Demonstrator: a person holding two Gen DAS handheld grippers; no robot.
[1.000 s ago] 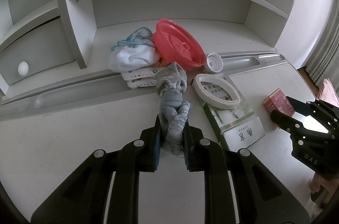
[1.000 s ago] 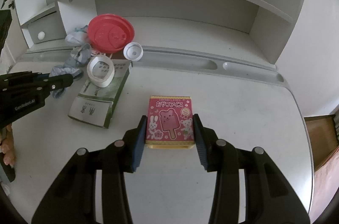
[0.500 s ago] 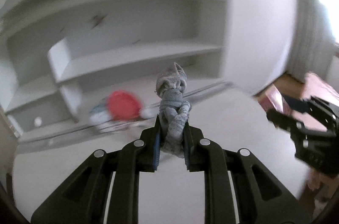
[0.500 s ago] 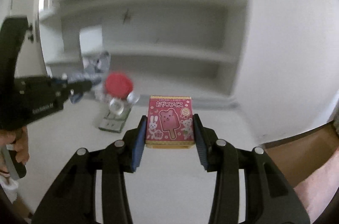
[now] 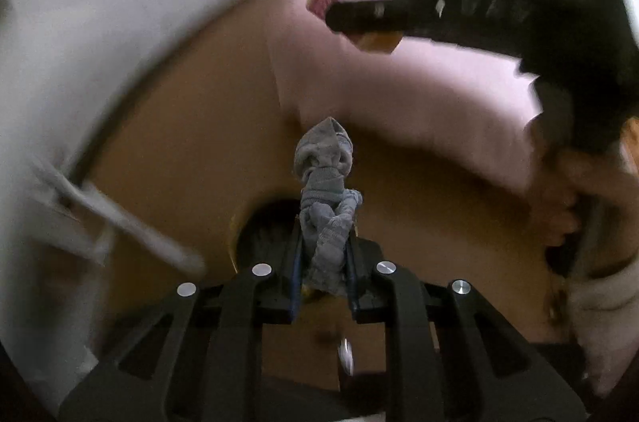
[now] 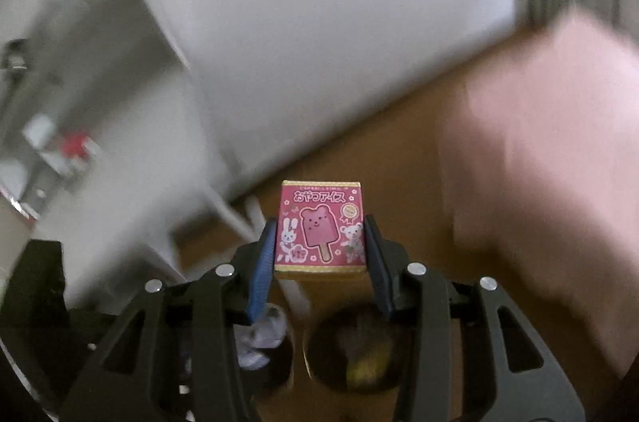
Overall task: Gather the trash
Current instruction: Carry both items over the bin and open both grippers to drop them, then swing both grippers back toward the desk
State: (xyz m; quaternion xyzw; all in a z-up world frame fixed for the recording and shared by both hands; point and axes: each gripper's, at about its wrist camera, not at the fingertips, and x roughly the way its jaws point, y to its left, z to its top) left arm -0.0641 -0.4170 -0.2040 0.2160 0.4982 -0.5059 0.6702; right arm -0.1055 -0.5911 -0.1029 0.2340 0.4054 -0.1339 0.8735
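While tilted over wooden floor (image 5: 191, 150): left gripper (image 5: 322, 262) jaws clenched on grey sock (image 5: 325, 206); right gripper (image 6: 319, 262), at 2 o'clock, jaws grasping pink box (image 6: 319, 226).

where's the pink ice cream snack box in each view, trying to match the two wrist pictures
Left wrist view: the pink ice cream snack box is small and blurred at upper centre, at the tip of the right gripper that reaches in from the right.
Right wrist view: the box sits at centre, clamped between the blue-padded fingers.
Shared landmark: the pink bedding over the brown wooden floor.
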